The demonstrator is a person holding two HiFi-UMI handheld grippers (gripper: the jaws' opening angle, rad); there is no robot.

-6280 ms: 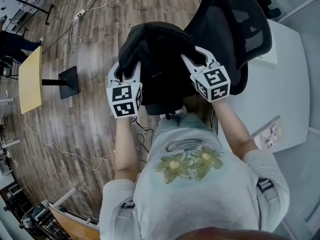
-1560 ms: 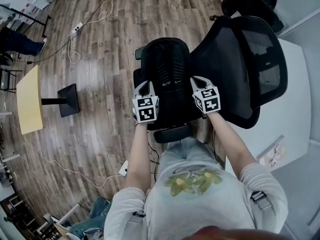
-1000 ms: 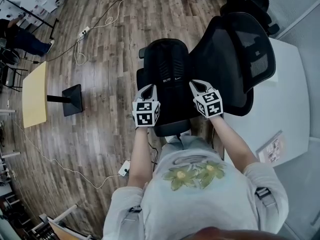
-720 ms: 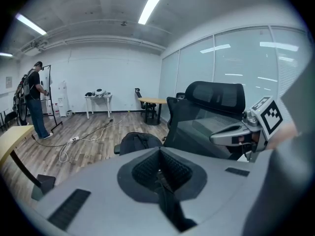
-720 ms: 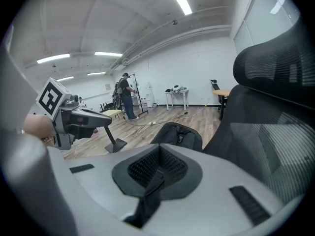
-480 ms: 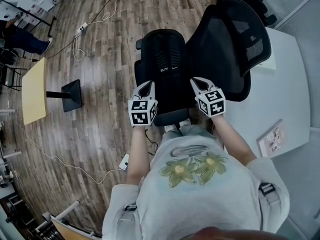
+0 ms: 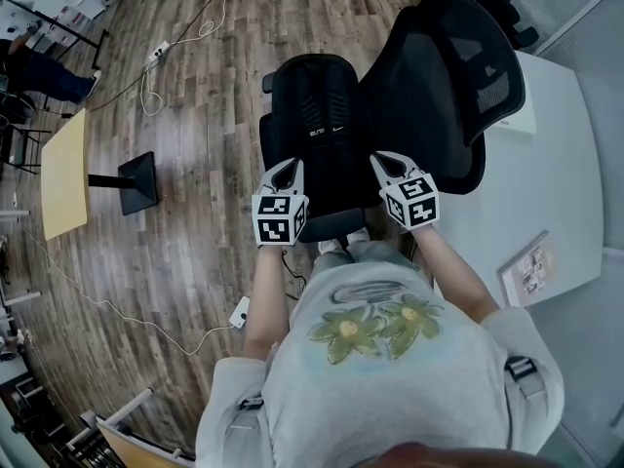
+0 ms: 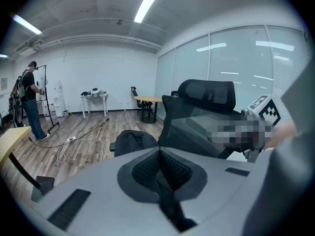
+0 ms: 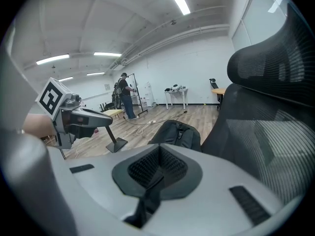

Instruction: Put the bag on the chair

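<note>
The black backpack [image 7: 317, 115] lies flat on the seat of the black mesh office chair [image 7: 444, 76], its long side towards the backrest. My left gripper [image 7: 290, 165] hovers at the seat's front left corner, shut and empty. At the front right corner my right gripper [image 7: 379, 158] is also shut with nothing in it. Neither touches the bag. In the left gripper view the closed jaws [image 8: 158, 156] point at the backpack [image 8: 130, 141] just beyond. The right gripper view shows its closed jaws [image 9: 160, 154], the backpack [image 9: 178, 132] ahead and the mesh backrest [image 9: 266, 107] at right.
A white table [image 7: 556, 164] with a booklet [image 7: 526, 266] stands right of the chair. On the wooden floor at left are a yellow table [image 7: 63, 174], its black base [image 7: 136, 183] and loose cables [image 7: 166, 47]. A person [image 8: 29, 100] stands far off.
Earlier both grippers held the backpack up over the chair. It now rests on the seat, released, and both grippers have drawn back towards the seat's front edge.
</note>
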